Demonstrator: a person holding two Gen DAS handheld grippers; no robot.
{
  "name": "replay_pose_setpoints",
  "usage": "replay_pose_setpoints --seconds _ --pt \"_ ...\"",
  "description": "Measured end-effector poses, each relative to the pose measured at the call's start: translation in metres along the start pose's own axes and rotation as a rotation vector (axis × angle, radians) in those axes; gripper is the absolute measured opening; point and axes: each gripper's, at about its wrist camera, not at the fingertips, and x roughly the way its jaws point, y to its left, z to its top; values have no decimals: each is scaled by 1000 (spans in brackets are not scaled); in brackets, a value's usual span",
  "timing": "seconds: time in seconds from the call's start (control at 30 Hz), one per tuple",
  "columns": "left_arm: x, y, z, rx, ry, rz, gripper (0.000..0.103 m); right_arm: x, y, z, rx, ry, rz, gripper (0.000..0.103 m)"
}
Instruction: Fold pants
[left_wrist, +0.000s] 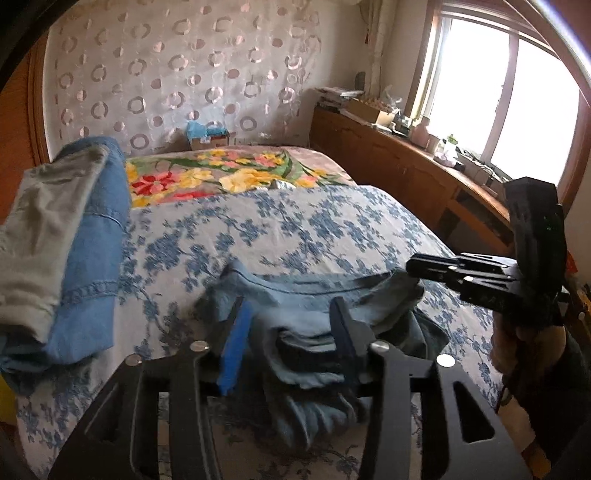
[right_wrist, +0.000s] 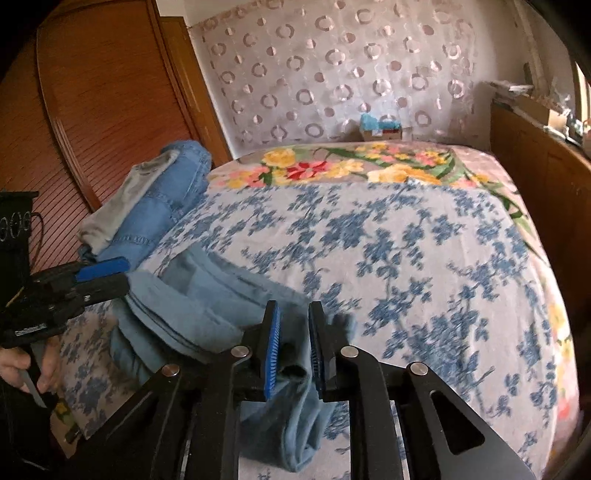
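Light-blue pants lie bunched at the near edge of the bed, both claws over them. From the left wrist, the left gripper stands partly spread, cloth heaped between its fingers and its pads clear of the fabric. To its right, the right gripper reaches in sideways, tip at the pants' far corner, a hand on its grip. From the right wrist, the right gripper is narrow, with a fold of the pants passing between its blue pads; whether they pinch it cannot be told. The left gripper shows at the left of that view, beside the cloth, a hand below it.

Left of the pants, a stack of folded clothes sits on the bed, a grey piece over blue denim. Further along the headboard end, a small cardboard box holds a blue bundle; its contents cannot be made out.

A white spread with blue flowers covers the near mattress, and a blanket with red and yellow blooms lies beyond. Sheer fabric with ring patterns hangs behind. A wooden door stands left, a cluttered wooden counter runs right beneath a bright window.
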Motion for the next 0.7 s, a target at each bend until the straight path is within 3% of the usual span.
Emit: replay_pose_setpoints --seconds 0.2,0.43,0.7 --pt "-10 12 -12 5 21 25 46 -17 -5 -2 -15 -14 -6 25" --pt "1 14 -34 27 100 20 46 -19 -2 -16 -45 56 16 25" --pt "21 5 -36 60 148 1 46 -9 8 -19 -151 132 -1 25"
